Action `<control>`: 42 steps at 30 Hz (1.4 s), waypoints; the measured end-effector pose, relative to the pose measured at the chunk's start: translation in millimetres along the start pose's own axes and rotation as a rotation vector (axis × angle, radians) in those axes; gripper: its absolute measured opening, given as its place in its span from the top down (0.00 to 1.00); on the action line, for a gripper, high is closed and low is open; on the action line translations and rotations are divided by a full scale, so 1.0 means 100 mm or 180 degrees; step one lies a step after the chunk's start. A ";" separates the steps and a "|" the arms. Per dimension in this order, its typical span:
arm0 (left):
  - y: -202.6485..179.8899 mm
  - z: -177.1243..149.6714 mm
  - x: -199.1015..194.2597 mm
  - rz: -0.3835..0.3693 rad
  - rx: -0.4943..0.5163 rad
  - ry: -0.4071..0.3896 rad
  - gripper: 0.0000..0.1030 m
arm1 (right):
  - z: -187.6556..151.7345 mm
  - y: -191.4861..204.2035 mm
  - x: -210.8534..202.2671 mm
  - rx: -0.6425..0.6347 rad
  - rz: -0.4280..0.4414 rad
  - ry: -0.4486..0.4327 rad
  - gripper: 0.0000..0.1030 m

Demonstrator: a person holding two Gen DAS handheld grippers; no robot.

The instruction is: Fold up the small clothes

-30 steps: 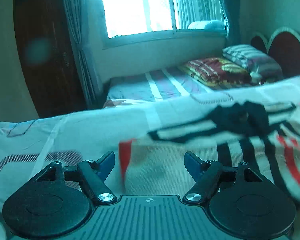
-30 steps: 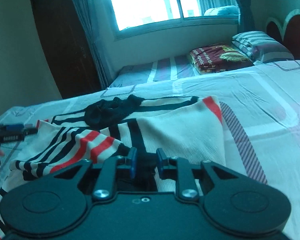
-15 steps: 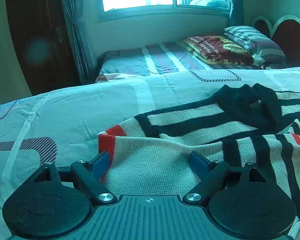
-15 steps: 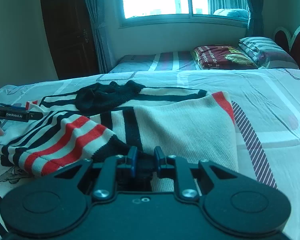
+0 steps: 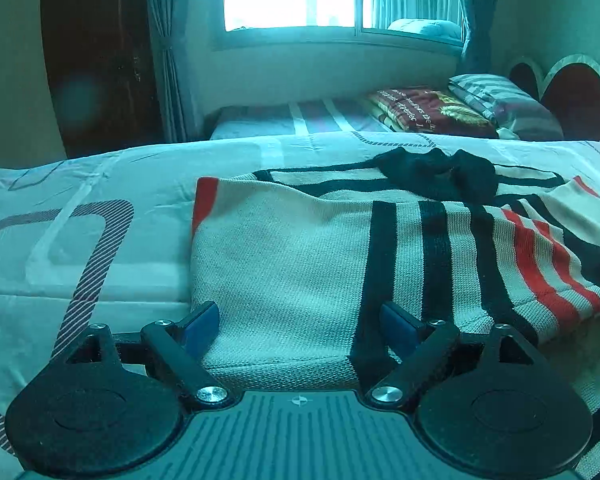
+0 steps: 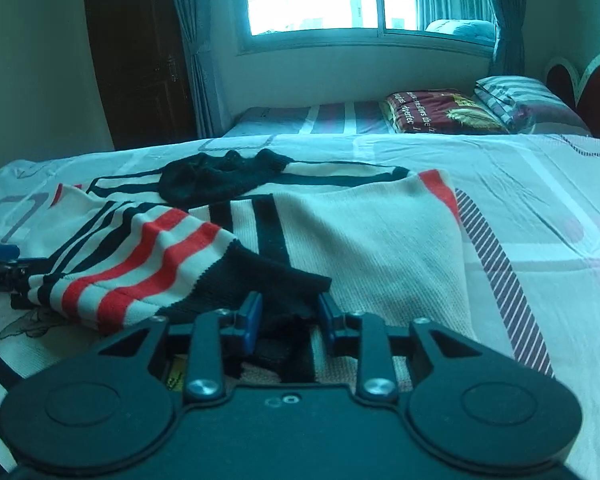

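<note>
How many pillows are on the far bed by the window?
2: a dark red printed pillow lying mid-bed, and a striped pillow to its right against the headboard. More may be hidden beyond the frame.

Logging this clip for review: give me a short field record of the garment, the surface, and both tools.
garment: striped sweater, cream with black and red bands, spread flat
surface: patterned bedsheet
left tool: open, straddling the sweater's near edge, not gripping
right tool: jaws just opening, black cuff between its pads, released
background: folded blanket
</note>
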State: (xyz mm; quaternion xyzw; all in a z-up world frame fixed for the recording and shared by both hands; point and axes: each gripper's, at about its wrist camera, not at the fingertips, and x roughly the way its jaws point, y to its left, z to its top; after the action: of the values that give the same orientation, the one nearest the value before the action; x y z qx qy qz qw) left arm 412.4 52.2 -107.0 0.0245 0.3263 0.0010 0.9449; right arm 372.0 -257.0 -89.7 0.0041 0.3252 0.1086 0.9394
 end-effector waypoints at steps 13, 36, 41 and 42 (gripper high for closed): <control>0.51 -0.29 -0.49 0.0389 -0.0215 0.0060 0.02 | -0.06 -0.50 -0.52 0.0532 -0.0520 -0.0124 0.71; 0.66 -1.95 -2.36 -0.1043 -0.1157 0.0566 0.37 | -1.85 -0.46 -2.55 0.1786 0.0517 0.0578 0.69; 0.70 -2.07 -2.20 -0.1416 -0.1657 0.0637 0.53 | -2.00 -0.31 -2.57 0.1989 0.0759 0.0575 0.72; 0.69 -2.06 -2.19 -0.1450 -0.1695 0.0631 0.53 | -1.99 -0.30 -2.56 0.2000 0.0756 0.0547 0.72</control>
State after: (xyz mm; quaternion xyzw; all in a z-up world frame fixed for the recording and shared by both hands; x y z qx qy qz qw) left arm 114.0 126.3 -130.8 -0.2960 0.4018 -0.1222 0.8579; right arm 60.6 -351.7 -93.3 0.3218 0.4179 0.1117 0.8422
